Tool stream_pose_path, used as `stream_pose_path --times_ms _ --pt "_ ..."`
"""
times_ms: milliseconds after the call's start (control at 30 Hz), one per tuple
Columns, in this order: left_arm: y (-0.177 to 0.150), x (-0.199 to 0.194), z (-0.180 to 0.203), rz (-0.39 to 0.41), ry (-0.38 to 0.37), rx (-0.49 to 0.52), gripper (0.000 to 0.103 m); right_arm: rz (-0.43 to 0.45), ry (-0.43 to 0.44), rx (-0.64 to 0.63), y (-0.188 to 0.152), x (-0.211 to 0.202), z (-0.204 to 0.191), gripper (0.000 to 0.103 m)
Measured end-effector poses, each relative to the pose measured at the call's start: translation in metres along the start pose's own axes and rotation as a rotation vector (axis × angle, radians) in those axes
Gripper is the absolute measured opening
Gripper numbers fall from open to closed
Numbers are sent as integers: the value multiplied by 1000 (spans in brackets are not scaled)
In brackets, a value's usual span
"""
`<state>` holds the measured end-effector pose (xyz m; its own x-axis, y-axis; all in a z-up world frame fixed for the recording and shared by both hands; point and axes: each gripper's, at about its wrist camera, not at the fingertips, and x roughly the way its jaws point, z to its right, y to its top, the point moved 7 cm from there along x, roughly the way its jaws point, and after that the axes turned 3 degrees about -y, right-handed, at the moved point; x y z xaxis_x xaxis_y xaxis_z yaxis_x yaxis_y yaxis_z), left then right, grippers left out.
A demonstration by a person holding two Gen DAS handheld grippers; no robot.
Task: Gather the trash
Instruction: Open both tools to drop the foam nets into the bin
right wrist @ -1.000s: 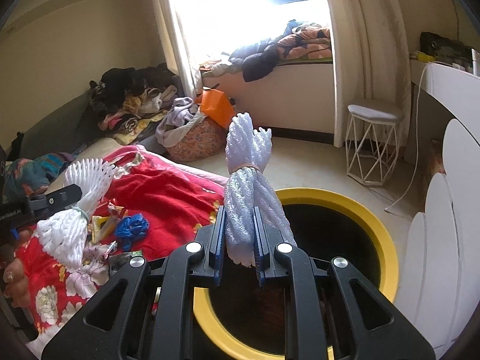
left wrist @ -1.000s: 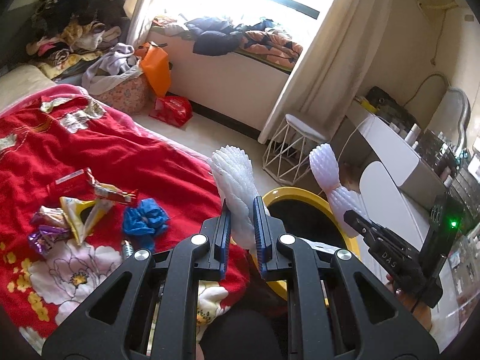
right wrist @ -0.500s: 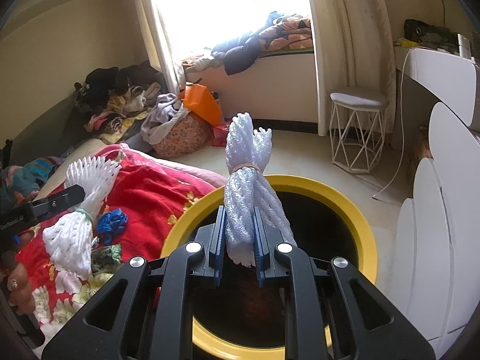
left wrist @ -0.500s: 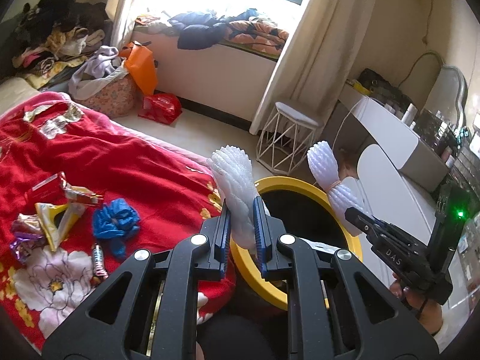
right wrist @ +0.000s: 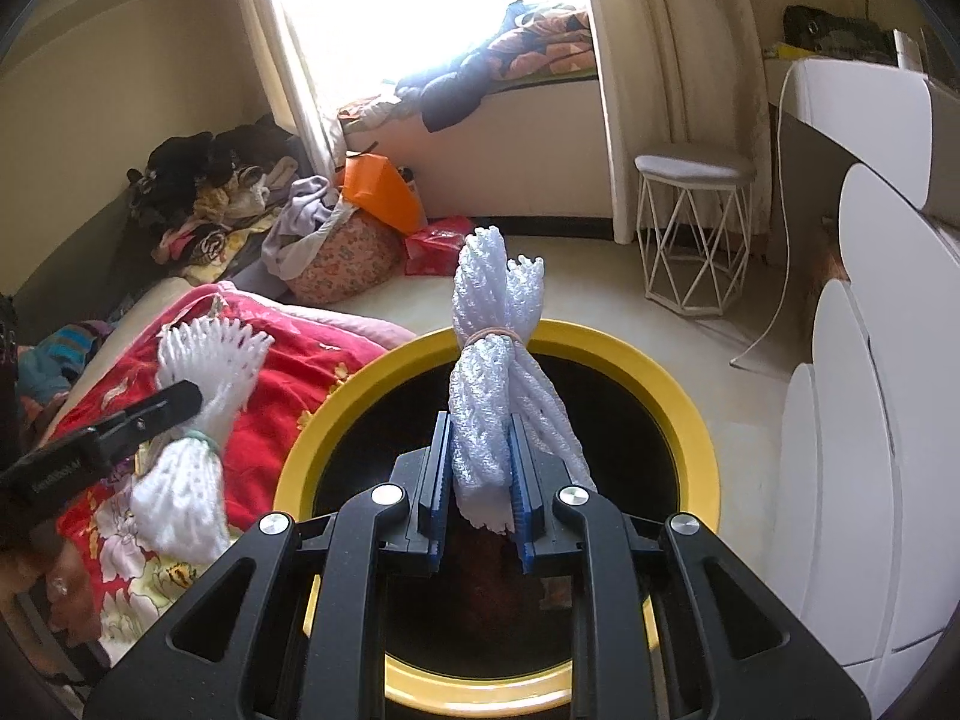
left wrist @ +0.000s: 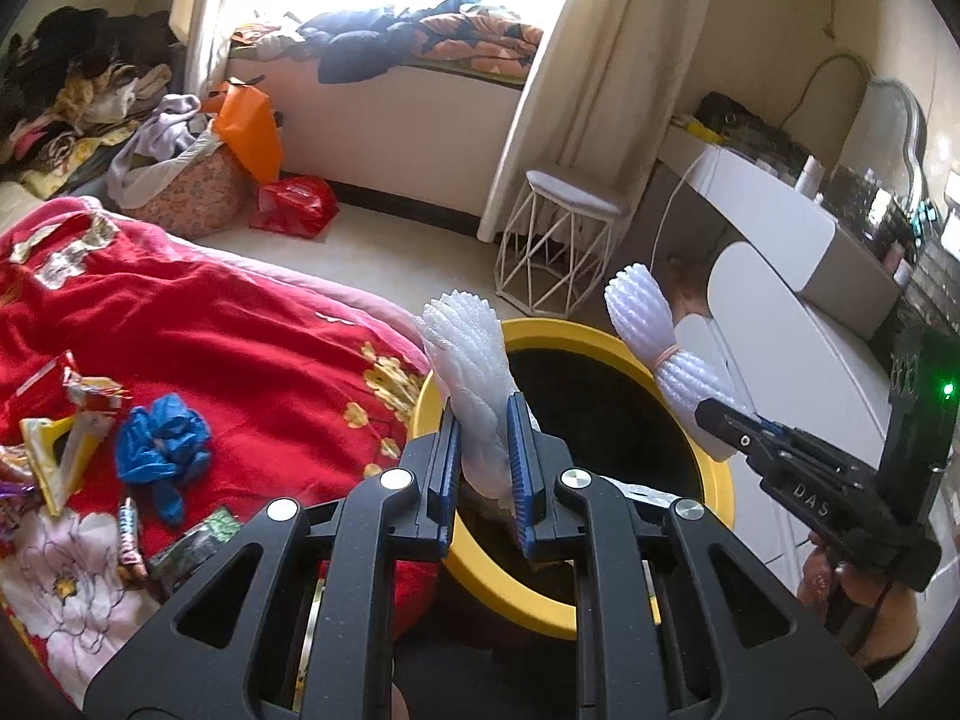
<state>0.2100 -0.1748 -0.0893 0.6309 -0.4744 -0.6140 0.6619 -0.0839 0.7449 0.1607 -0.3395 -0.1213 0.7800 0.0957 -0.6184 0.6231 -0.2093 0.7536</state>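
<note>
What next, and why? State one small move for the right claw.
Probably open the right claw: it is shut on a white foam net bundle hanging over the dark mouth of the yellow-rimmed bin, so the bundle should drop inside.

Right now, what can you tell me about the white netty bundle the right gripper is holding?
The white foam net bundle looks like soft mesh sleeves bunched together, cinched by a tan rubber band above the middle. It stands upright, its top fanned out. The right gripper pinches its lower part, holding it over the yellow-rimmed bin.
</note>
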Motion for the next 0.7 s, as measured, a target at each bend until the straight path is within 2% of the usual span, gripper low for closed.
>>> stream_pose_path --times_ms 167,233,267,300,333,367,433,500,567,700 --pt "-6 15 5 -20 -14 5 11 -23 5 23 -2 4 6 18" --pt "-7 21 6 -35 -27 2 13 -43 10 33 -5 7 9 23" --pt "-8 23 6 -40 -34 -2 19 -50 8 37 -6 8 10 32" --pt "-8 24 7 -45 -40 -5 30 -52 3 40 -6 8 11 45" --pt "-9 26 6 -51 -42 -4 36 -51 -7 47 -7 8 14 50" --pt "-9 27 5 -53 -36 -3 46 -53 -11 53 -8 8 15 52" --pt "-9 26 2 -54 -40 -14 52 -53 -15 65 -8 7 17 52" --pt "-9 21 -1 -49 -42 -33 71 -46 -21 70 -7 6 18 56" --pt "-9 15 -3 -37 -35 -41 81 -36 -26 69 -6 5 16 58" --pt "-8 2 -10 -9 -12 -45 92 -25 -22 58 -4 3 10 61"
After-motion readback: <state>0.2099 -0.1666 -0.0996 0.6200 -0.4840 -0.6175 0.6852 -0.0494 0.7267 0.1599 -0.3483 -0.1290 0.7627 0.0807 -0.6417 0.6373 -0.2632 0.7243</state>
